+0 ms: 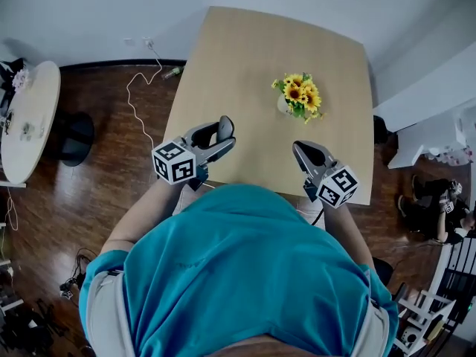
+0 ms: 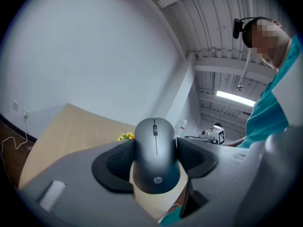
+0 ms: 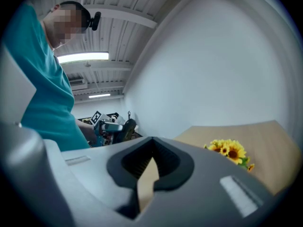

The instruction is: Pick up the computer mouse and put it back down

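i've got the left hand-held gripper [image 1: 222, 138] clamped on the computer mouse [image 2: 155, 155], held up off the worktop [image 1: 245, 65] near its front edge, while my right hand-held gripper [image 1: 301, 152] hangs beside it with jaws together, sunflowers [image 1: 299, 95] sitting further back.

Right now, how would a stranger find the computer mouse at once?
Start at the tan table with the sunflowers. Over its near edge, the left gripper clamps the mouse. It is dark grey with a scroll wheel; the right gripper holds nothing.
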